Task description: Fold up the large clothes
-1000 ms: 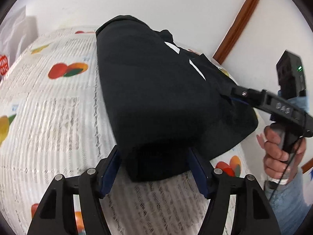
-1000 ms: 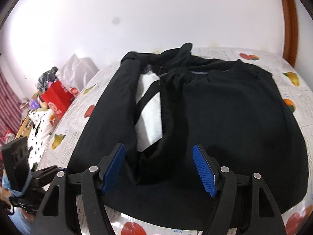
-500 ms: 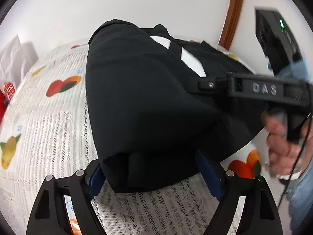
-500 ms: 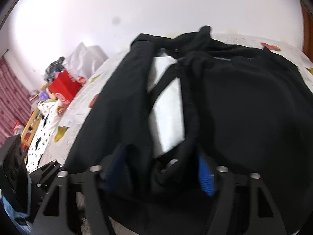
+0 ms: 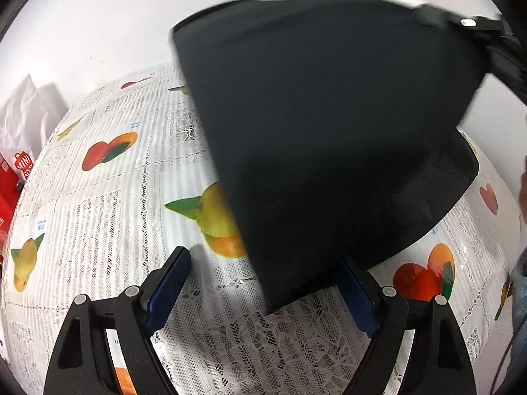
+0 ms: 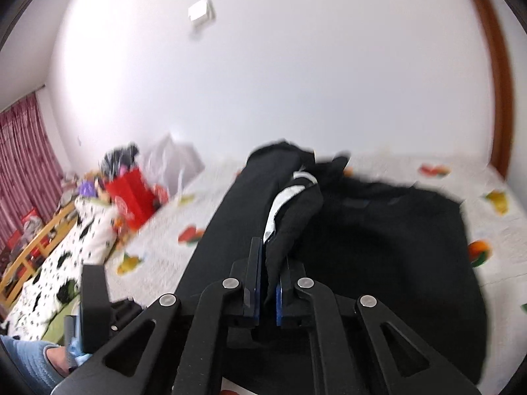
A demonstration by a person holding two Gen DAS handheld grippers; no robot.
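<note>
Garment, black, sprawls mid-frame on the bench. Right claw is clamped on a bunched fold; left claw gapes wide, corner loose between. Best lift evenly and lay the fold flat.

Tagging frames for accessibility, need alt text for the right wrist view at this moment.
The right gripper is shut on a fold of a black garment, lifting it off a table covered in a fruit-print tablecloth. A white patch shows in the fold. A red bag and clutter sit at left, blurred.
</note>
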